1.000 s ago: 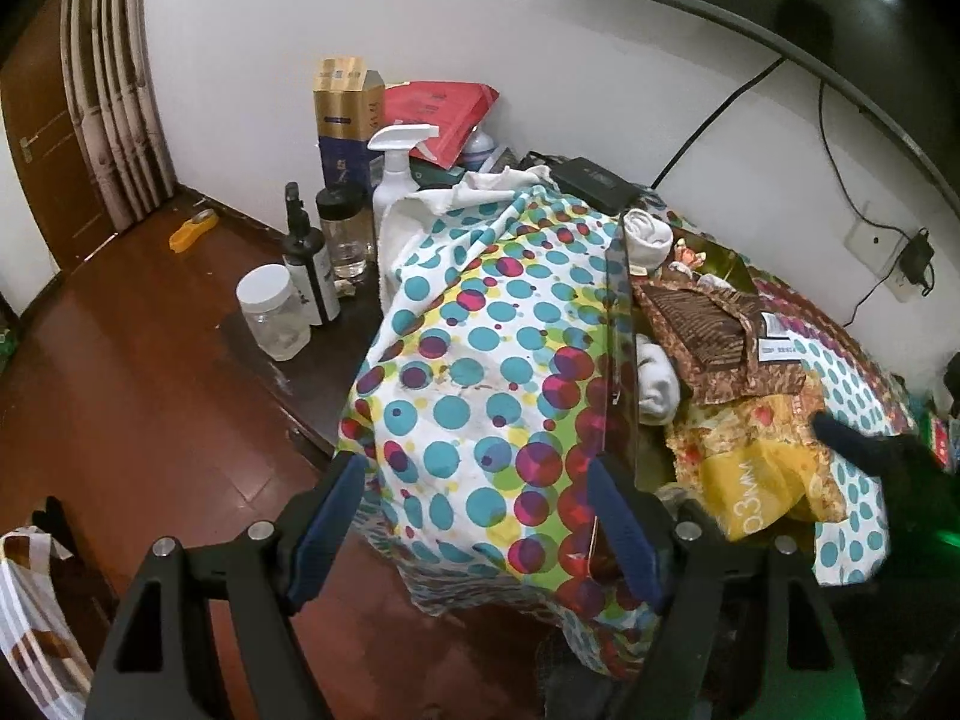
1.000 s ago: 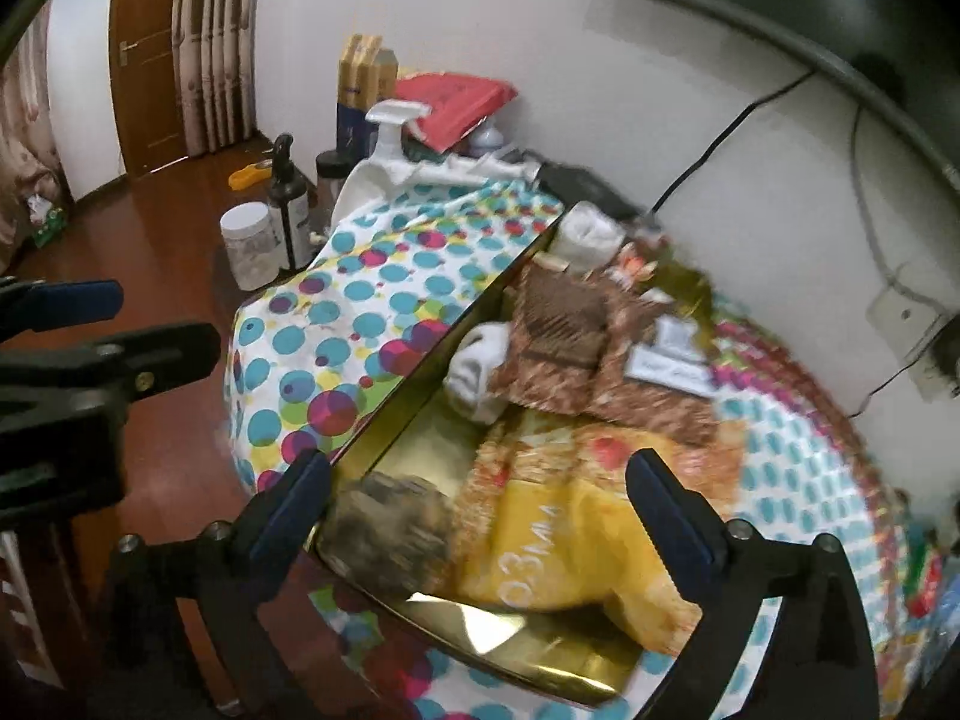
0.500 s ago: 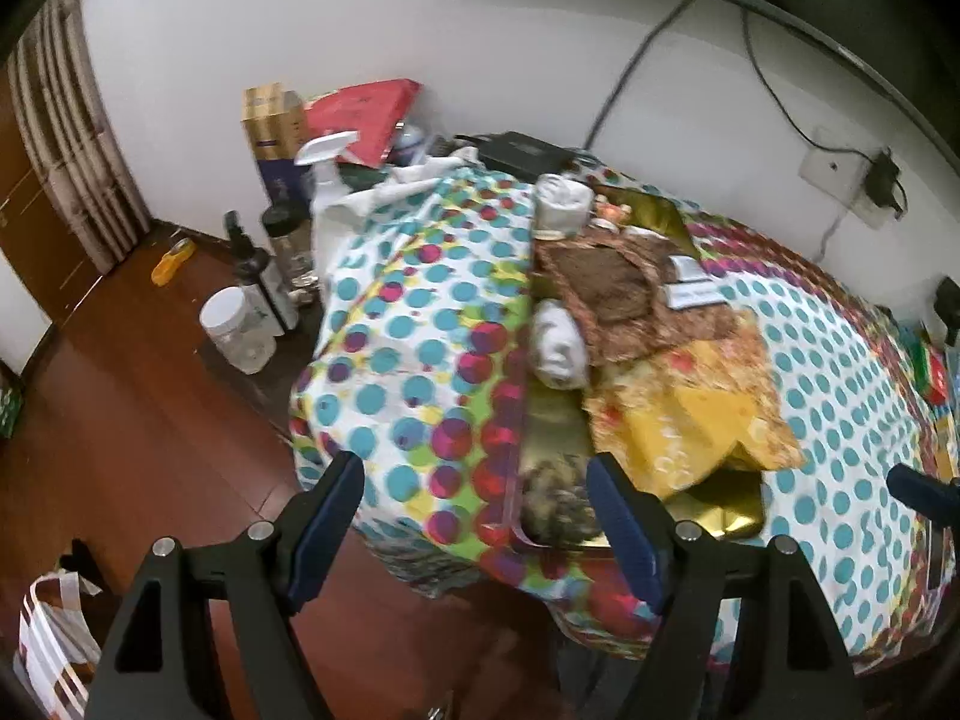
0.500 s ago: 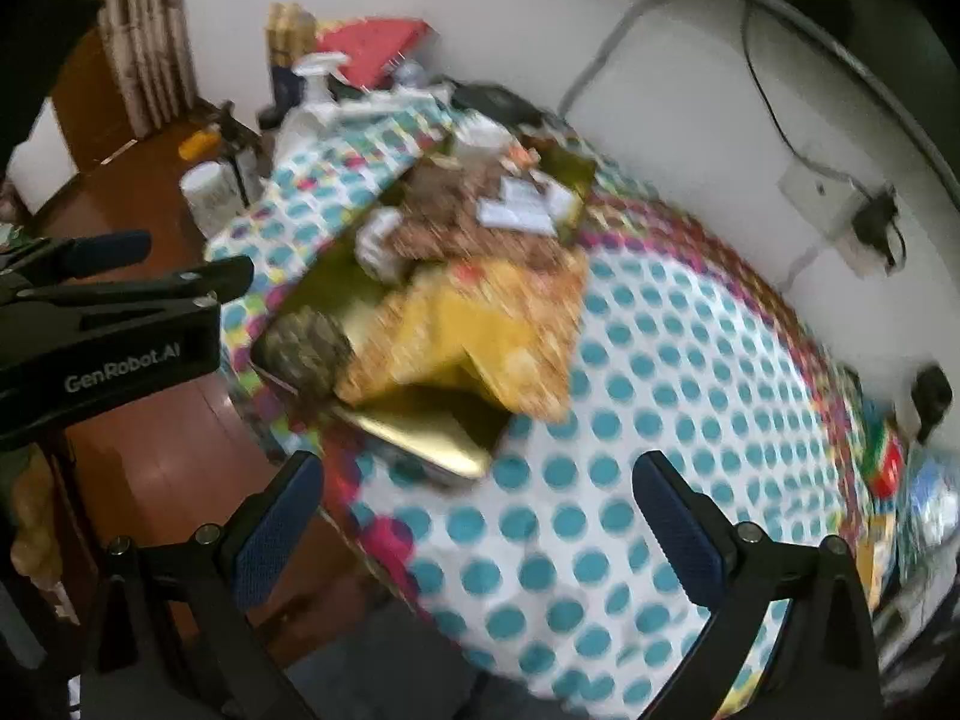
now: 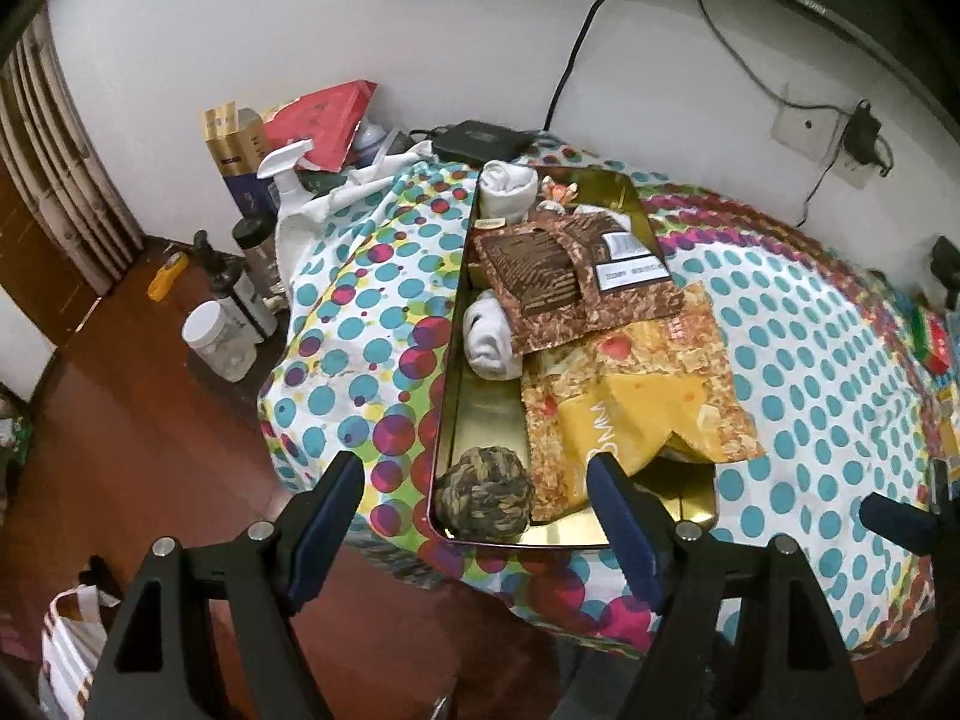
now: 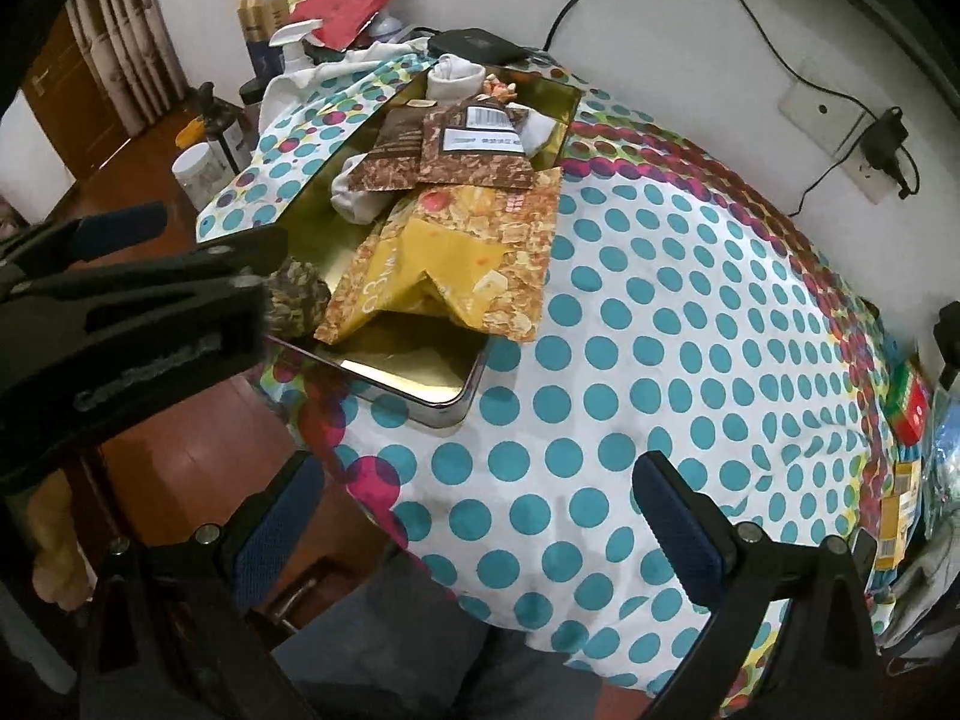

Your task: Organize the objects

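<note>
A gold metal tray (image 5: 690, 507) (image 6: 420, 369) lies on a table under a polka-dot cloth (image 5: 798, 372) (image 6: 660, 324). In it are a yellow snack bag (image 5: 636, 414) (image 6: 456, 258), brown packets (image 5: 540, 276) (image 6: 456, 156), rolled white socks (image 5: 489, 342) (image 6: 354, 195) and a mottled olive sock ball (image 5: 483, 495) (image 6: 297, 297) at the near corner. My left gripper (image 5: 477, 486) is open, held just short of the tray's near end with the sock ball between its tips in view. My right gripper (image 6: 477, 477) is open over bare cloth, right of the tray.
Left of the table a low stand holds a spray bottle (image 5: 285, 180), a pump bottle (image 5: 231, 282) and a white-lidded jar (image 5: 216, 339). Boxes (image 5: 231, 150) and a red packet (image 5: 321, 126) lean on the wall. Small packs (image 6: 906, 414) lie at the table's right edge. Wood floor (image 5: 120, 456) lies below.
Both grippers have risen and drawn back from the tray. The right gripper has swung right, from over the tray to over the bare cloth. Both stay open.
</note>
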